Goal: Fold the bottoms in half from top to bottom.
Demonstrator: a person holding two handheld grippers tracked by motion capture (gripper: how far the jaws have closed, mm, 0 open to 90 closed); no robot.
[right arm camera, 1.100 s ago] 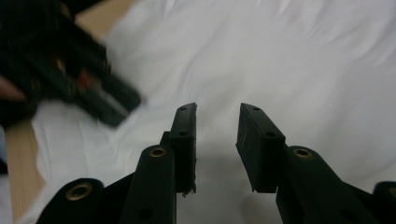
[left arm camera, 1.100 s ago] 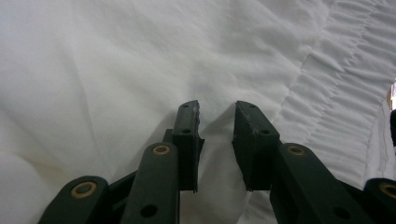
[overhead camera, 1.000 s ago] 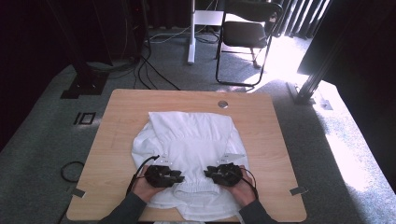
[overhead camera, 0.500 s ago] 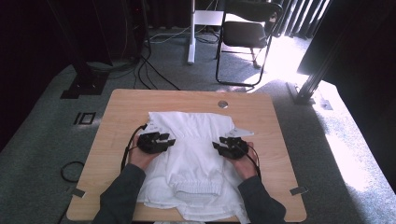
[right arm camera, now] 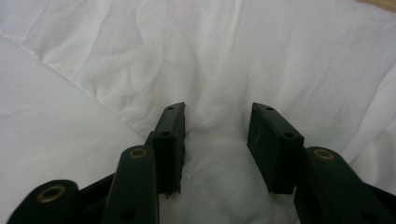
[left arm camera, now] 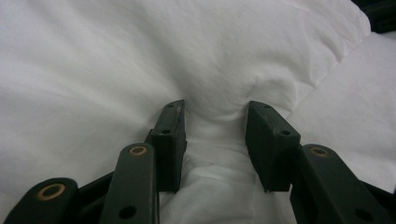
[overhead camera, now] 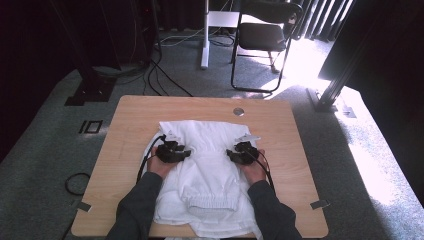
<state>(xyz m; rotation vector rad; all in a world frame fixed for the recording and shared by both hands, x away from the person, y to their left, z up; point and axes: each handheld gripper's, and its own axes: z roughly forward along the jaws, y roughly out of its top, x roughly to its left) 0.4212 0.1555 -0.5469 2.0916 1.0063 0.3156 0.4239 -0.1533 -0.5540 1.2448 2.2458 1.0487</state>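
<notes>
The left hand-held gripper [left arm camera: 215, 128] has its jaws partly apart, a bunched ridge of the white garment [overhead camera: 210, 165] pinched between them. The right hand-held gripper [right arm camera: 215, 128] is likewise partly open, its jaws set down on flatter cloth without pinching it. The garment lies folded on the desk [overhead camera: 295, 150].

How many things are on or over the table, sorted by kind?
White garment: 1
Black grippers, left gripper and right gripper, both on the garment: 2
Round metal grommet set in the wooden table: 1
Total: 4
</notes>
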